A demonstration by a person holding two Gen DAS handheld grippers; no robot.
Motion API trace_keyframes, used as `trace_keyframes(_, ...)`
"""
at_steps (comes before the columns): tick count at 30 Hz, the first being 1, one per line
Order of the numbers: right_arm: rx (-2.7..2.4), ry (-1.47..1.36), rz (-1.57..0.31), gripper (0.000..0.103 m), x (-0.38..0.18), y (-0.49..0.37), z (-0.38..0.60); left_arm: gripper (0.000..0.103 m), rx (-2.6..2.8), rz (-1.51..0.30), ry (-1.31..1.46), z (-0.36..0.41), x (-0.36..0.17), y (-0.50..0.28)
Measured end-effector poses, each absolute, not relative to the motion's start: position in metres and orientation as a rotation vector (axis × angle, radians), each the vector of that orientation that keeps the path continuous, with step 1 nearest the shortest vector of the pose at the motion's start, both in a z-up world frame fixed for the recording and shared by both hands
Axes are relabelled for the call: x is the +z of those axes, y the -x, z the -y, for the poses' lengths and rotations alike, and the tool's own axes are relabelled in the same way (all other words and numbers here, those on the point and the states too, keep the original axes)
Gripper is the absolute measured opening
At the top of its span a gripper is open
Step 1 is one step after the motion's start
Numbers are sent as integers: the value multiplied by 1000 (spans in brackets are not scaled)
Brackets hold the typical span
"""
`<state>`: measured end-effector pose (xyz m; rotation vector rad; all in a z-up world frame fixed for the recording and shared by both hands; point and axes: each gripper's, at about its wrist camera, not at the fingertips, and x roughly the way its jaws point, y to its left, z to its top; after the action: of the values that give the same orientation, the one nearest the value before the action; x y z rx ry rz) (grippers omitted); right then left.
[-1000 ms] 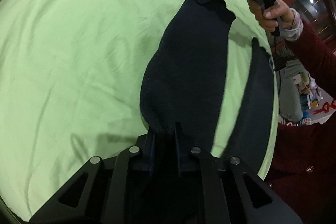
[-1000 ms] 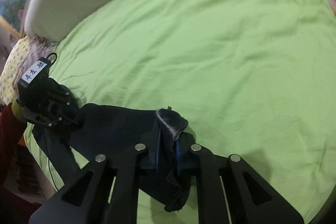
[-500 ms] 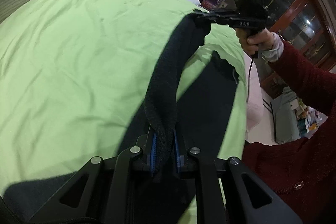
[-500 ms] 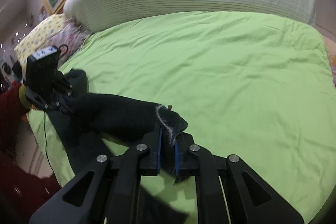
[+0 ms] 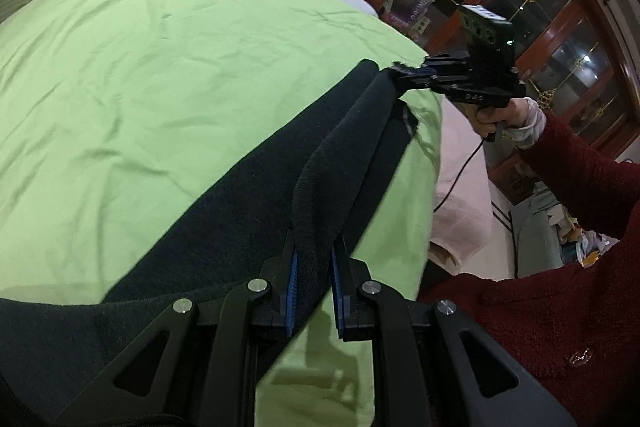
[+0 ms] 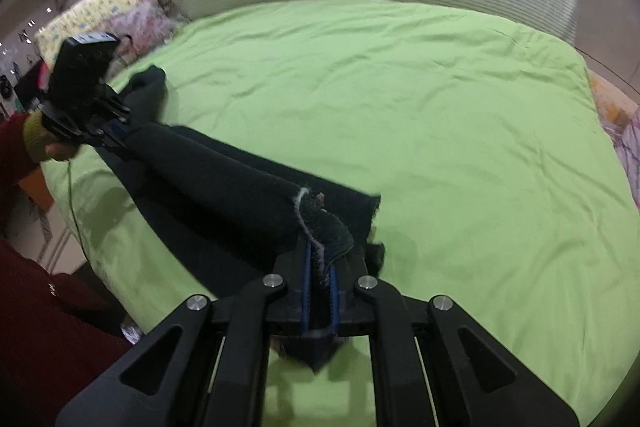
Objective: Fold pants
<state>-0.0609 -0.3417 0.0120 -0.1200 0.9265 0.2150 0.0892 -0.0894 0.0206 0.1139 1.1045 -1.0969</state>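
Stretching between both, the black pants point(image 5: 248, 211) are pinched by left claw point(image 5: 313, 279) and right claw point(image 6: 320, 279).

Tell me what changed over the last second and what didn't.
The black pants went from a slack hanging bunch to a long band stretched between the left gripper and right gripper, with more cloth now lying on the green bed cover. Both grippers stayed clamped on the pants' ends.

matt fuzzy black cloth pants point(image 5: 248, 211); smooth, lightly creased green cotton-like sheet point(image 5: 160, 75).
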Motion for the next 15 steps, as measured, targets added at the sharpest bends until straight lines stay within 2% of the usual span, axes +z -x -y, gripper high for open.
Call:
trace_keyframes(6,153,112,-981,8,-9,72,342,16,-1066,-1127,-67,91,-6,-78)
trace_keyframes(8,136,62,-989,10,-13,72,344,22,-1031,-1124,-36,87,-10,-79)
trace_keyframes(10,121,28,-973,19,-9,76,344,29,-986,-1141,22,85,-11,-79)
trace_keyframes(12,82,-23,-964,38,1,79,347,41,-935,-1123,83,78,-5,-78)
trace_keyframes(13,65,-42,-938,45,9,84,348,55,-893,-1102,106,72,1,-75)
trace_keyframes(14,52,-56,-907,56,18,88,349,65,-857,-1077,126,66,7,-72)
trace_keyframes(15,40,-67,-859,59,30,93,350,68,-830,-1059,147,62,10,-70)
